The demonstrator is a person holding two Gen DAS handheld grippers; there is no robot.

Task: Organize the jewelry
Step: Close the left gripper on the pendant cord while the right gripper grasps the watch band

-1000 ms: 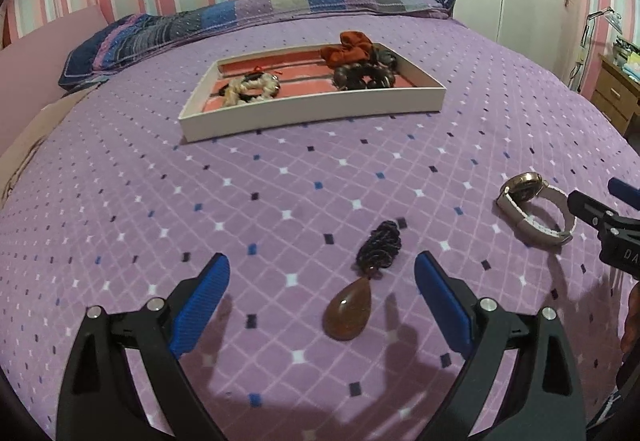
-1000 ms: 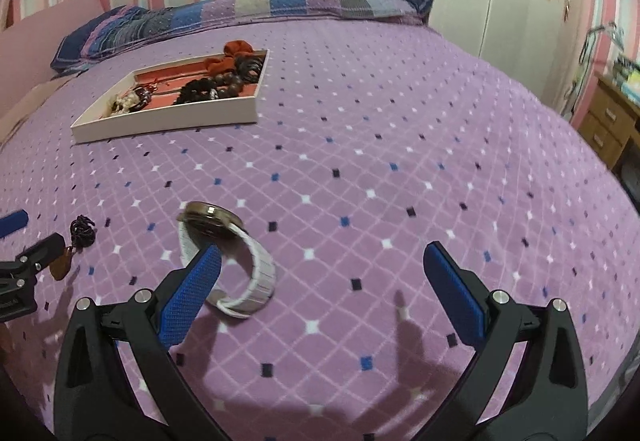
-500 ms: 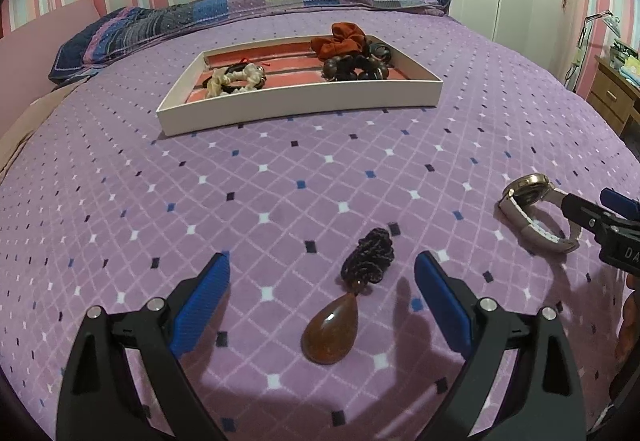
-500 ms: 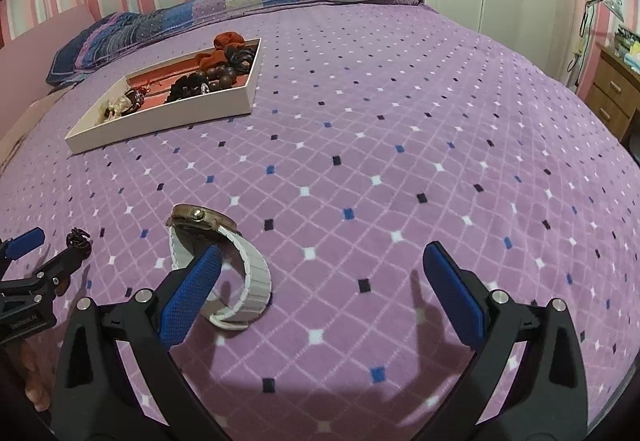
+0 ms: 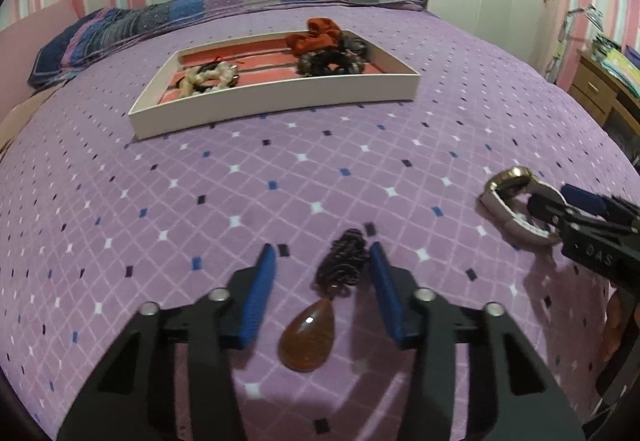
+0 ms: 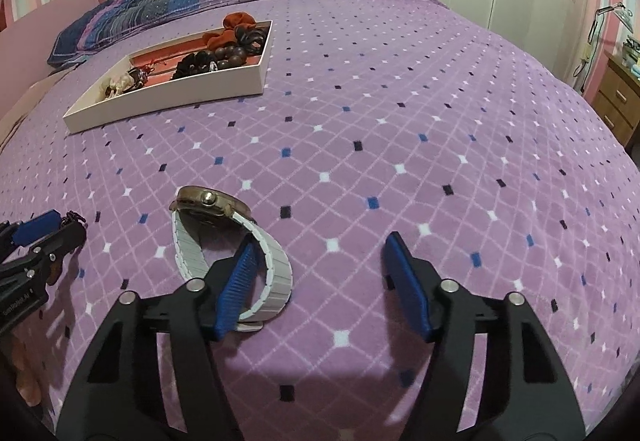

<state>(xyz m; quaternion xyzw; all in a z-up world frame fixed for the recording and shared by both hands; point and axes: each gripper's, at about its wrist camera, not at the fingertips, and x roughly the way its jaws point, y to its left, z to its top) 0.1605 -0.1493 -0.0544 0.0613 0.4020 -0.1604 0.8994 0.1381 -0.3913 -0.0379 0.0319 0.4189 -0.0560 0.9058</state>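
Closing now, my left gripper [image 5: 322, 265] has the pendant [image 5: 307, 337] lying between its blue pads, though neither pad presses it yet. The amber teardrop sits nearest me on the bedspread [image 5: 280, 169], and its dark bunched cord [image 5: 344, 261] runs up towards the fingertips, just beside the right-hand pad. Whether that pad brushes the cord I cannot tell.

My right gripper [image 6: 320, 253] is closing too, jaws still well apart. Its left pad stands inside the loop of the watch [image 6: 224, 241], in front of the white band, while the other pad hangs over bare bedspread [image 6: 400, 121] to the right. The band curls round that left pad; I cannot say if they touch. The watch lies on its side, its round gold case at the far end of the loop, crown facing me.

From the left camera I see the same watch [image 5: 514, 201] off to the right, with the right gripper [image 5: 568, 209] reaching into it. From the right camera the left gripper [image 6: 48, 229] shows at the left edge, the cord's tip just past it.

Farther up the bed, well apart from both pieces, sits the tray [image 5: 276, 101], white walls and a coral lining. It holds a pale bracelet [image 5: 208, 75] at its left, dark beads [image 5: 328, 61] at its right and a rust scrunchie [image 5: 316, 35] at the far right corner. Beyond it a striped pillow [image 5: 240, 5] lies against the striped wall.
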